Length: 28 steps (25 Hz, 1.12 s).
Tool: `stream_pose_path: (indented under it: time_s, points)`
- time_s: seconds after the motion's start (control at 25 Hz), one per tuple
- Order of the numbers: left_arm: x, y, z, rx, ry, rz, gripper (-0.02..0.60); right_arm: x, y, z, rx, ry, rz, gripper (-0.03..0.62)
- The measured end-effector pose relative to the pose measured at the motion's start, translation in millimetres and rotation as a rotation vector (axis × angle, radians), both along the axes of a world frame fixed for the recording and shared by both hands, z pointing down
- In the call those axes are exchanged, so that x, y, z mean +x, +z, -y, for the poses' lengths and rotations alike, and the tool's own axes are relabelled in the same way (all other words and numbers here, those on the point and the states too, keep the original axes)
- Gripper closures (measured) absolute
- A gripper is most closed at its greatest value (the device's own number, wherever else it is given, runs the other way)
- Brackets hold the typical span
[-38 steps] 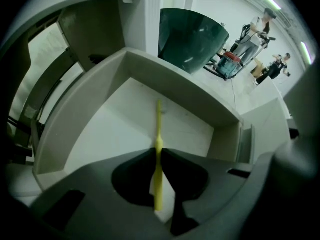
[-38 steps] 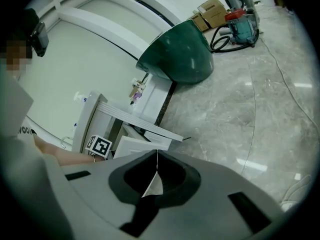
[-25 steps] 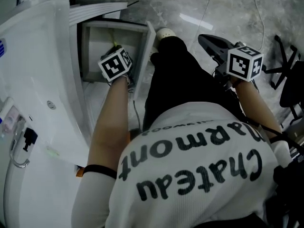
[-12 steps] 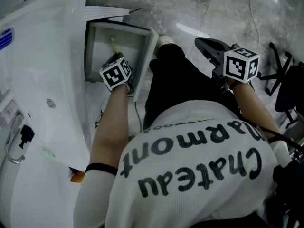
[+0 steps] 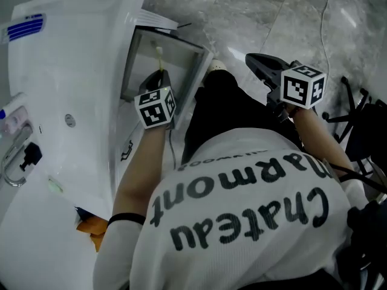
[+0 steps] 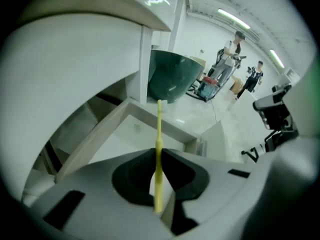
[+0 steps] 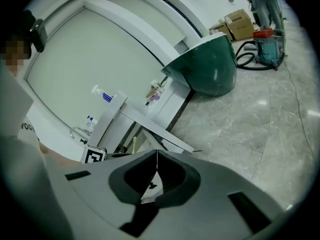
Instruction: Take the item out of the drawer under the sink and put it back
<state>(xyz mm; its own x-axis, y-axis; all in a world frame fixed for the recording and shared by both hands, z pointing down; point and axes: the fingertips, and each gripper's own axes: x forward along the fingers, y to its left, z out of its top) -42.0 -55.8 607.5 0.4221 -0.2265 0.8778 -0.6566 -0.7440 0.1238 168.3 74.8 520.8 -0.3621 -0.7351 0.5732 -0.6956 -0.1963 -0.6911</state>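
Left gripper view: a thin yellow stick (image 6: 159, 129) is seen clamped upright between the closed jaws of the left gripper (image 6: 158, 154), above the open drawer (image 6: 100, 134). In the head view the left forearm is stretched forward, gripper pitched steeply down, close beside the white sink cabinet (image 5: 66, 59) and inside the drawer's rims. The right gripper (image 7: 156, 156) is held out with jaws pressed together on nothing, over bare floor (image 5: 254, 11), well apart from the drawer.

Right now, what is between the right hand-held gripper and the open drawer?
In the head view, the person's leg in black trousers and a white shoe tip lie between the right hand-held gripper and the open drawer.
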Motion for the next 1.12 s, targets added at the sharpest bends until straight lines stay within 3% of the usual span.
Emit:
stream_pose_path:
  time_s: [0.32, 0.64, 0.88, 1.12]
  points:
    - [27, -88, 0, 0.099, 0.038, -0.214, 0.535, -24, -45, 45, 0.113, -0.108, 0.003, 0.582]
    - [40, -178, 4, 0.199, -0.008, -0.447, 0.535, -51, -109, 102, 0.269, -0.255, 0.015, 0.582]
    - [30, -235, 22, 0.228, -0.125, -0.611, 0.535, -97, -154, 132, 0.364, -0.449, 0.044, 0.582]
    - [14, -273, 31, 0.287, -0.202, -0.678, 0.535, -138, -182, 152, 0.432, -0.59, 0.054, 0.582]
